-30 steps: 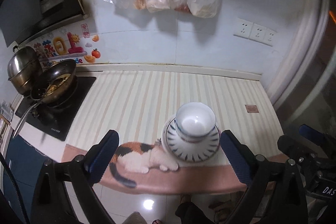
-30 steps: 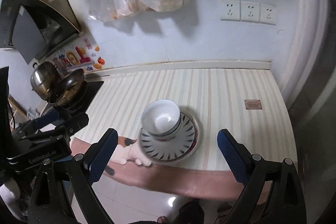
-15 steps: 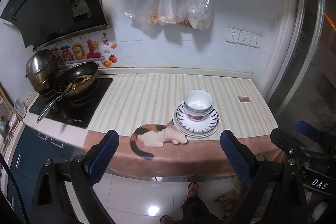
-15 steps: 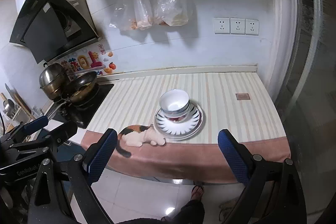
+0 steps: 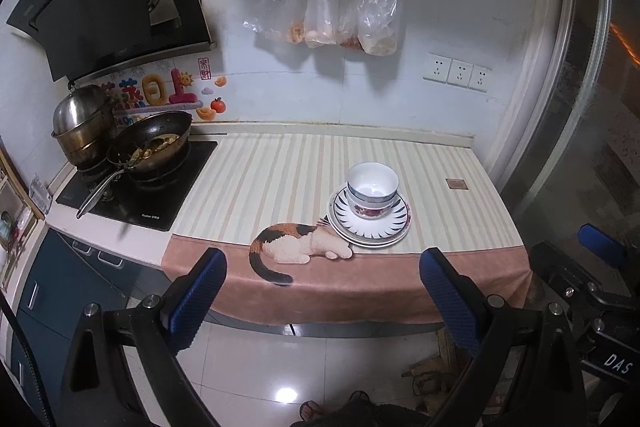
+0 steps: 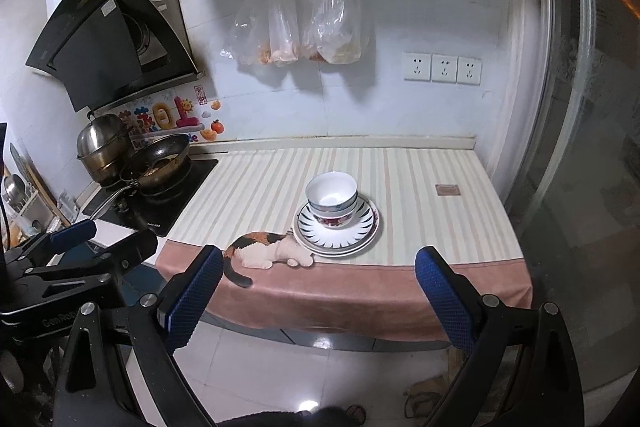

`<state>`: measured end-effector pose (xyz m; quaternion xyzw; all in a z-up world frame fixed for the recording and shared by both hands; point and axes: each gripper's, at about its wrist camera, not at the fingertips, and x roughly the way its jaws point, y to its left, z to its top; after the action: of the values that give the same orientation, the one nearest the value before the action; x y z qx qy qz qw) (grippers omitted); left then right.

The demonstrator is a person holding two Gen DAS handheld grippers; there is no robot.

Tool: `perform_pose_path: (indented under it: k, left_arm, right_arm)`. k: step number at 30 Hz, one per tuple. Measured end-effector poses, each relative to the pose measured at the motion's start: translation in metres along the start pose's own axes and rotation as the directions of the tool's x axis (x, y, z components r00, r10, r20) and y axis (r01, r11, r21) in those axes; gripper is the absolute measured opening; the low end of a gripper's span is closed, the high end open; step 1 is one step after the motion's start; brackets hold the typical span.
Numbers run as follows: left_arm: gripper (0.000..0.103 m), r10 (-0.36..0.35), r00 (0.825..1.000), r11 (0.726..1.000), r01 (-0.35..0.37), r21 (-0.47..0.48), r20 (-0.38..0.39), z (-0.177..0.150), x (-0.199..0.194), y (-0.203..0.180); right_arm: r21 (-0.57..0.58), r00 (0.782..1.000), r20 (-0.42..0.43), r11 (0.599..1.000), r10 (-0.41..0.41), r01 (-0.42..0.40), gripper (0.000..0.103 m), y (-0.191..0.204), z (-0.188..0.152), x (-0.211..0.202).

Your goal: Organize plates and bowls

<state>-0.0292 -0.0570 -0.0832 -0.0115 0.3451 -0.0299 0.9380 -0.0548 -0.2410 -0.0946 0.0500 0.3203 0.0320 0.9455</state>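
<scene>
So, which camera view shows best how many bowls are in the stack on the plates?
The right wrist view. There the stacked bowls show their side, with separate rims visible below the top one. The left wrist view looks more from above, so the bowls show mostly the white inside, though lower rims are partly visible.

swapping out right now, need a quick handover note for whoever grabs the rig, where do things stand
Left claw: open, empty, held off the counter's front edge.
Right claw: open, empty, likewise off the counter.
Bowls: nested together, sitting on the stacked plates near the front of the striped counter mat, beside the printed cat.
Done: plates and bowls gathered into one pile.
Left: nothing loose in view; check whether the pile has to go elsewhere.
</scene>
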Motion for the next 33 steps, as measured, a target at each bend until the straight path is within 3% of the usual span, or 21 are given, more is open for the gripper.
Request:
perform_pose_path:
  k: [33]
  left_arm:
    - [0.099,0.014,1.000,1.000,-0.014,-0.004,0.018,0.015,0.001,-0.002]
  right_arm:
    - [-0.024,0.999,-0.026,0.999,-0.030,0.029,0.099,-0.018,0.025,0.025]
